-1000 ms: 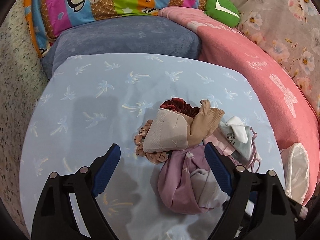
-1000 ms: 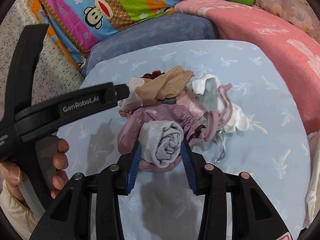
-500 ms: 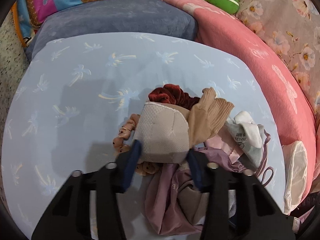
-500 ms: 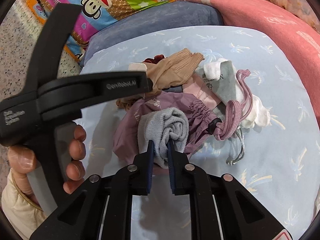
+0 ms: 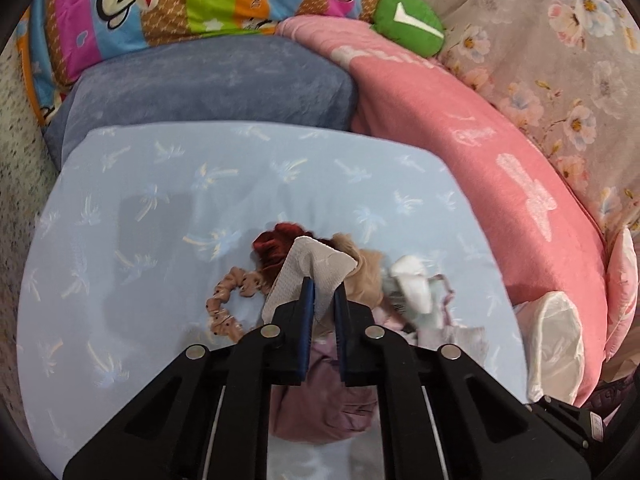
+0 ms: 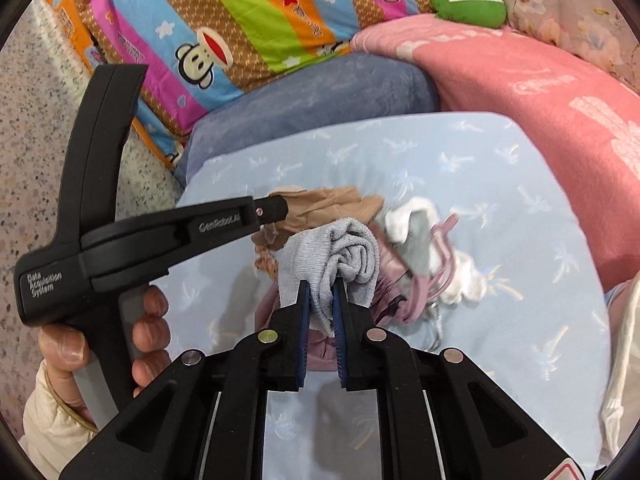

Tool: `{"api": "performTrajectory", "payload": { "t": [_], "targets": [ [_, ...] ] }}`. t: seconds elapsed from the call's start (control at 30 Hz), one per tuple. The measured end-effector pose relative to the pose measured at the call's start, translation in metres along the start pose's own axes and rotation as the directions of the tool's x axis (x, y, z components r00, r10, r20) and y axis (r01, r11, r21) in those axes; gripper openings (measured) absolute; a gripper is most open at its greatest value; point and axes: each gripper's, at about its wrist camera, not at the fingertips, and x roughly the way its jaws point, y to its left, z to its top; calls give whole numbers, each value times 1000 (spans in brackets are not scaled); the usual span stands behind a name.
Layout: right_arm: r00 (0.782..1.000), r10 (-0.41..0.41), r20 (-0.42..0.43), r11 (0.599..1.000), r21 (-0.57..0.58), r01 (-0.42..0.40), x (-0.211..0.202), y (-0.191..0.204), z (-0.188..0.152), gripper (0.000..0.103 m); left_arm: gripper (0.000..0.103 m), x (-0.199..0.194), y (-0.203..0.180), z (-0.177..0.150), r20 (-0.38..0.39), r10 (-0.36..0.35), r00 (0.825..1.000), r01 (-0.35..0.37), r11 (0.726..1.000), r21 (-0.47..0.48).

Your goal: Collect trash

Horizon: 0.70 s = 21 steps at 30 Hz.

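Pale blue palm-print sheet [image 5: 160, 216]; grey, perhaps ribbed, sock [image 6: 340, 256].

Rolled grey sock [image 6: 352, 256] lifted; white mesh cloth [image 5: 312, 276] pinched, tilted.

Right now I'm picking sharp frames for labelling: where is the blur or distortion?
Left wrist view: pile of small cloth items smeared by motion, left gripper sharp. Right wrist view: grey rolled sock fairly crisp, items behind blurred. Both views: fisheye bending, dark corners.

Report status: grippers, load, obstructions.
Left gripper shut on white mesh cloth. Right gripper shut on rolled grey sock. Both jaws just closed. Nothing blocking.
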Motion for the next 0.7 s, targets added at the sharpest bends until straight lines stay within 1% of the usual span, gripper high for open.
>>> {"api": "performTrajectory", "payload": {
  "t": [0.17,0.37,0.53,0.7],
  "targets": [
    [996,-17,83,999,29,14,-41,-15,9,11,8,-24,-30,8,62,-27,998,24,998,50],
    [983,-62,170,995,86,48,-84,-47,14,11,8,-50,-72,12,115,-86,990,74,991,109],
    [968,-112,227,987,141,81,-123,-80,8,11,6,-62,-109,9,136,-129,982,106,981,165],
    [951,-154,267,977,187,106,-155,-107,1,11,3,-68,-150,1,140,-181,974,145,961,234]
  ]
}}
